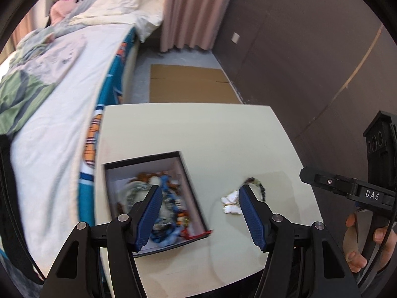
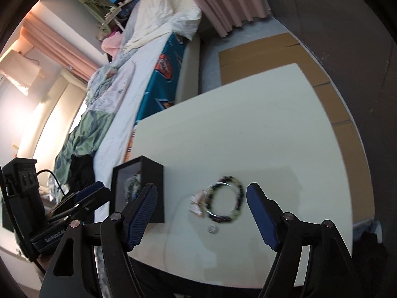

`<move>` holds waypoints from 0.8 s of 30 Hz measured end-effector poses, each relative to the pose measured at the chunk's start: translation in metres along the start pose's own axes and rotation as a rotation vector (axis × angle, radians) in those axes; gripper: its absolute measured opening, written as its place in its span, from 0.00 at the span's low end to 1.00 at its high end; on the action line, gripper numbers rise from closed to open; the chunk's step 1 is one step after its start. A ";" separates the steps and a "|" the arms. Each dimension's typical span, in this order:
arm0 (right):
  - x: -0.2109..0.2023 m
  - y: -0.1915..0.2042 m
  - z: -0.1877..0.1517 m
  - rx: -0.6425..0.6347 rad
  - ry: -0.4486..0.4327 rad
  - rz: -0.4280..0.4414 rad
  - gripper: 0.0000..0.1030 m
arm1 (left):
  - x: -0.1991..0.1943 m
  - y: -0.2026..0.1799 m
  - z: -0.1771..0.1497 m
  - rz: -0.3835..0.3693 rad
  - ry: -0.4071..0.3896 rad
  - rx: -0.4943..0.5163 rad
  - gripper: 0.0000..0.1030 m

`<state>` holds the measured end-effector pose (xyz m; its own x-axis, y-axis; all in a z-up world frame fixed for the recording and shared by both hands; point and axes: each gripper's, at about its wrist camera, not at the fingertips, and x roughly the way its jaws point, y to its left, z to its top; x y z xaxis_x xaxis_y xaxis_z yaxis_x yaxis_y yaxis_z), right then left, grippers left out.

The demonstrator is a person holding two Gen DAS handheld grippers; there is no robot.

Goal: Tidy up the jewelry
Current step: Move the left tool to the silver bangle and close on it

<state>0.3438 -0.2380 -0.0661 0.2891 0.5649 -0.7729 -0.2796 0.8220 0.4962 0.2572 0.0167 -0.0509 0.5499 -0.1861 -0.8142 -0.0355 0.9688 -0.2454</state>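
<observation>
Hovering empty, both hand-held grippers (image 1: 198,195) (image 2: 202,193) gape above bracelets (image 2: 227,202) beside the box (image 1: 191,186)

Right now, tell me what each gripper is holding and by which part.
Nothing. The left gripper and right gripper both have open jaws; the bracelet lies on the table.

1. The table (image 1: 198,134) stands beside the bed (image 1: 49,124), which runs along its left side; flattened cardboard (image 1: 188,84) lies on the floor beyond its far edge.
2. The open box (image 1: 191,181) sits on the table's left part, near the bed; a heap of jewelry (image 1: 166,198) lies in it.
3. Right of the box, on the bare tabletop, lie a beaded bracelet (image 2: 227,202) and butterfly pieces (image 1: 230,202) just left of it; a small ring (image 2: 213,229) lies nearer than the bracelet.
</observation>
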 end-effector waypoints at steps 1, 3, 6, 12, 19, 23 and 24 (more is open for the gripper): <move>-0.002 -0.005 0.000 0.011 0.003 -0.001 0.73 | 0.003 -0.006 0.000 -0.004 0.005 0.013 0.63; -0.006 -0.012 -0.002 0.028 0.002 -0.006 0.73 | 0.011 -0.017 0.001 -0.004 0.015 0.040 0.63; -0.011 -0.025 -0.001 0.052 -0.003 -0.025 0.73 | 0.022 -0.030 0.004 -0.017 0.030 0.072 0.63; -0.013 -0.039 0.002 0.082 0.002 -0.019 0.73 | 0.045 -0.050 0.007 -0.033 0.089 0.109 0.42; -0.022 -0.057 0.005 0.122 -0.019 0.000 0.73 | 0.076 -0.070 0.008 -0.020 0.161 0.142 0.31; -0.026 -0.066 0.006 0.141 -0.032 -0.002 0.73 | 0.095 -0.077 0.007 0.002 0.198 0.168 0.31; -0.026 -0.068 0.007 0.147 -0.032 0.001 0.73 | 0.099 -0.079 0.007 0.010 0.204 0.171 0.29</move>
<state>0.3615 -0.3084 -0.0773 0.3190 0.5659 -0.7603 -0.1433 0.8218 0.5515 0.3200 -0.0770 -0.1088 0.3699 -0.1883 -0.9098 0.1112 0.9812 -0.1579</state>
